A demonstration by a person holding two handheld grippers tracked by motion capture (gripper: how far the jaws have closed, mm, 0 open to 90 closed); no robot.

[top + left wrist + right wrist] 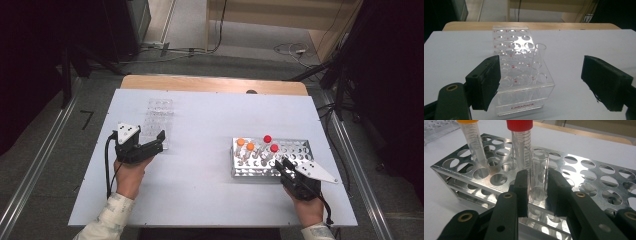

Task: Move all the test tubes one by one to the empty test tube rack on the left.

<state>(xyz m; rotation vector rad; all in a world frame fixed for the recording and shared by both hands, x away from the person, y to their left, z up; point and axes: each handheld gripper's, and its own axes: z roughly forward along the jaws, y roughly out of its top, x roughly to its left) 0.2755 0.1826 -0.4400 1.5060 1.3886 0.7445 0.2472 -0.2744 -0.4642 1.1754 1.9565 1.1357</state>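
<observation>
A clear plastic rack (pixel 158 121) marked Labshark (pixel 521 82) lies at the table's left, and one uncapped glass tube (pixel 536 58) leans in a near hole. My left gripper (pixel 159 142) (pixel 541 67) is open wide, one jaw on each side of the rack's near end. At the right stands a metal rack (pixel 295 150) (pixel 584 172) with two orange-capped tubes (pixel 245 145) (pixel 472 140) and two red-capped tubes (pixel 270 143) (pixel 521 142). My right gripper (pixel 281 163) (pixel 537 180) is shut on a clear uncapped tube (pixel 539 167) standing in a near hole of that rack.
The white table top (pixel 200 165) has a wooden strip along its far edge (pixel 210 84). Floor cables (pixel 290 50) and dark stands lie beyond it. Metal rails run along both sides of the table.
</observation>
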